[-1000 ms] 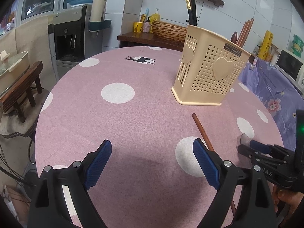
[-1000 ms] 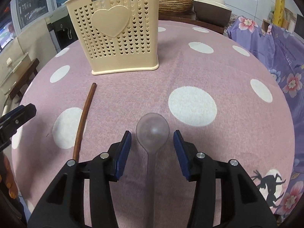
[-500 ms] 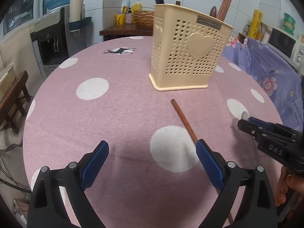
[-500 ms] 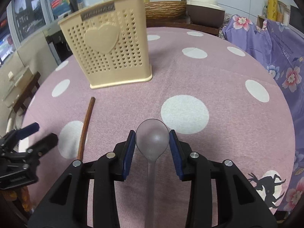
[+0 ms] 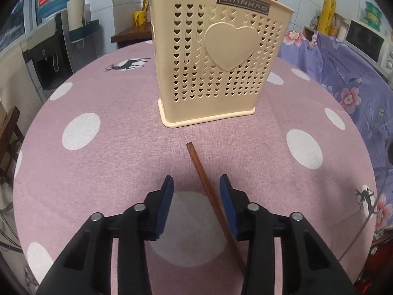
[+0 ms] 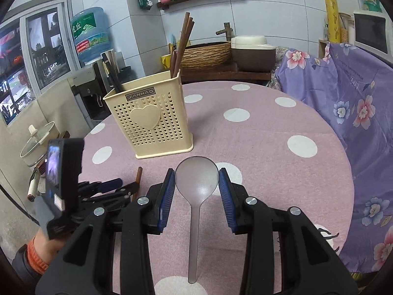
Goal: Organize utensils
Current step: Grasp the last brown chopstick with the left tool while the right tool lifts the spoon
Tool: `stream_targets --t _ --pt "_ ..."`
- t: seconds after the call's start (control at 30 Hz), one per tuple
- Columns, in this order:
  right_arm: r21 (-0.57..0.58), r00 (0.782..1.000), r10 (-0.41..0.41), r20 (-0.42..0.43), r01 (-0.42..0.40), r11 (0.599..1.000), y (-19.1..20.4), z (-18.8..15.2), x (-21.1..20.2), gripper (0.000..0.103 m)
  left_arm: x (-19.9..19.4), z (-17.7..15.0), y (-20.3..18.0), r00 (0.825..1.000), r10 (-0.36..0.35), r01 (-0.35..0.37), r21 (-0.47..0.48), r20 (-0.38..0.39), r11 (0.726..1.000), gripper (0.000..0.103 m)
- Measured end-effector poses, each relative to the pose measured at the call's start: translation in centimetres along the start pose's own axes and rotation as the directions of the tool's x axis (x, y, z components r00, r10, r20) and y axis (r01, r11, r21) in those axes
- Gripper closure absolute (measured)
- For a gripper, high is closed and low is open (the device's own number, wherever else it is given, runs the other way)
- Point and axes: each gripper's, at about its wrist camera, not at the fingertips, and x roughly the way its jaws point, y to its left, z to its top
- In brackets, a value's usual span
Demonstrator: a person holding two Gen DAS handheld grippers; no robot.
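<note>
A cream perforated utensil holder (image 5: pixel 216 56) stands upright on the pink dotted table, with brown chopsticks in it; it also shows in the right wrist view (image 6: pixel 149 120). A brown chopstick (image 5: pixel 208 191) lies on the cloth between the pads of my left gripper (image 5: pixel 196 196), which is partly closed around it, with a gap left on the left side. My right gripper (image 6: pixel 196 189) is shut on the bowl of a translucent grey spoon (image 6: pixel 196 179) and holds it lifted above the table. The left gripper also appears in the right wrist view (image 6: pixel 110 186), low over the chopstick (image 6: pixel 138 179).
The round table (image 5: pixel 98 172) has a pink cloth with white dots. A purple floral cover (image 6: pixel 356 113) lies over furniture on the right. A water dispenser (image 5: pixel 56 49) stands at the left, and a wooden counter with a basket (image 6: pixel 208 54) behind.
My left gripper moved right over the chopstick and narrowed around it. My right gripper closed on the spoon's bowl and lifted it off the table.
</note>
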Motion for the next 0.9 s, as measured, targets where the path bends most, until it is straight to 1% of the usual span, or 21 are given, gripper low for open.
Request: stream_targets --t 0.07,0.1,0.17,0.27,0.33,0.37,0.6,0.9 --pt "0.007 1.000 0.006 -0.002 -0.006 1.000 -0.1 -0.1 0.0 0.066 0.6 0.3 -0.1 1.000 -0.002 0.002 -0.005 -0.020 1.000 0.072" --pt "0.008 1.000 0.009 -0.003 -0.008 1.000 -0.1 -0.2 0.0 0.066 0.7 0.5 -0.2 1.000 0.006 -0.006 -0.004 -0.017 1.000 0.074" --pt "0.010 1.000 0.013 -0.003 -0.013 1.000 0.0 -0.3 0.0 0.066 0.9 0.7 -0.4 1.000 0.021 -0.021 -0.006 -0.020 1.000 0.076" --pt "0.007 1.000 0.017 -0.006 -0.017 1.000 0.1 -0.5 0.2 0.066 1.2 0.7 -1.1 0.998 0.069 -0.069 0.024 -0.009 0.997 0.081" --pt "0.010 1.000 0.023 -0.011 -0.023 1.000 0.1 -0.6 0.4 0.066 1.2 0.6 -1.4 0.996 0.093 -0.093 0.041 0.000 0.995 0.088" --pt "0.011 1.000 0.024 -0.013 -0.024 1.000 0.1 -0.6 0.5 0.066 1.3 0.7 -1.4 0.996 0.093 -0.093 0.041 0.001 0.995 0.090" --pt "0.013 0.999 0.030 -0.020 -0.029 0.999 0.0 -0.9 0.7 0.066 1.4 0.8 -1.6 0.995 0.097 -0.097 0.040 0.001 0.995 0.092" --pt "0.024 1.000 0.017 -0.020 -0.017 1.000 -0.1 -1.1 0.9 0.066 1.5 1.4 -1.3 0.997 0.069 -0.070 0.034 0.018 0.997 0.095"
